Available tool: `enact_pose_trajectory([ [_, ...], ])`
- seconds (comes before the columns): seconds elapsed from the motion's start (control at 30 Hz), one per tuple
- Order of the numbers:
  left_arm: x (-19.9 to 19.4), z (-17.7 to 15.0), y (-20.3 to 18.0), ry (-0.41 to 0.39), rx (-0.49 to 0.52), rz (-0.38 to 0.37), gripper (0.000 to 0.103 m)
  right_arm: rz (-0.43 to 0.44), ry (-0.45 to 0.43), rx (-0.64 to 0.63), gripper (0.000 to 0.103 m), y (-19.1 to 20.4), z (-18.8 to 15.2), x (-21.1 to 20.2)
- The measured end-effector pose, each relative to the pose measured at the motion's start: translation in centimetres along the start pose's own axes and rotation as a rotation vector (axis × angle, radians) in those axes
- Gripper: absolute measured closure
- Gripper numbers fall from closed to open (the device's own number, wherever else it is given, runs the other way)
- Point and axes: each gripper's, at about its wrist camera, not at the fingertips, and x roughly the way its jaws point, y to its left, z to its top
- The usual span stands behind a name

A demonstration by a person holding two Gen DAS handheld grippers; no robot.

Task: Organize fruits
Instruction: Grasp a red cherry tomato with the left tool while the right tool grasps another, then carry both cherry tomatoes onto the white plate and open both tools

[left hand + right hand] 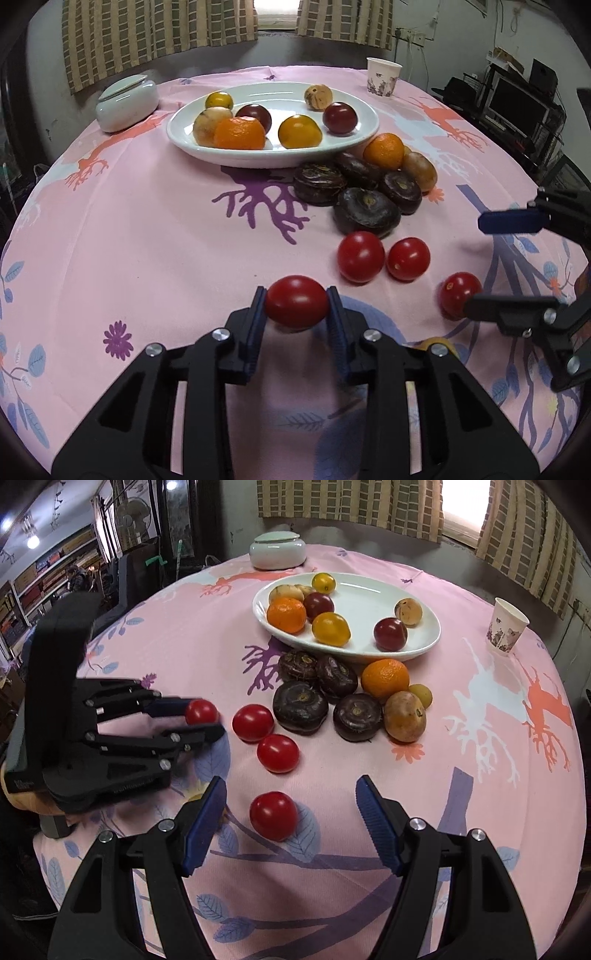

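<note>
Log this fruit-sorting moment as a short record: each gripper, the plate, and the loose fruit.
left gripper: shut on a red tomato
right gripper: open, loose tomato on the cloth between its fingers
plate: white, oval, holds seven fruits
loose tomato pair: beside the left gripper
dark fruits: four, clustered by the plate
paper cup: upright, right of the plate
</note>
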Motion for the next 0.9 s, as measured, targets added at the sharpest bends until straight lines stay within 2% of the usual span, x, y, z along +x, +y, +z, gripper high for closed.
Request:
enact_pose_trajectory([
  [0.07,0.1,0.0,0.3,0.003,-0.013,-0.006,0.07,-0.017,0.03,-0.016,0.035,0.3,-0.2,0.9],
  [0.17,0.1,-0.1,0.1,0.001,-0.001,0.004,0.07,-0.028,0.076,-0.052,0.05,0.9,-0.5,2.4],
  [0.2,0.1,-0.1,0.1,0.001,-0.002,0.004,0.07,-0.028,0.076,-0.065,0.06,1.2,-0.5,2.7],
  [0.23,0.1,-0.1,0.1,0.001,-0.005,0.0,0.07,-0.025,0.061,-0.08,0.074,1.6,-0.4,2.6],
  [0.33,0.0,-0.1,0.1,0.002,-0.014,-0.008,0.07,-0.053,0.04,-0.101,0.074,2.3,-0.3,2.6],
  [0.6,-0.2,0.0,0.9,0.007,-0.07,-0.049,0.07,-0.004,-0.036,-0.057,0.074,1.1,0.3,1.1],
  [0.77,-1.4,0.6,0.5,-0.026,-0.045,-0.006,0.07,0.071,-0.14,-0.027,0.074,0.7,0.7,-1.1],
  [0.9,-2.6,2.1,0.5,-0.046,-0.041,-0.006,0.07,0.085,-0.198,0.012,0.074,0.0,1.2,-2.2],
])
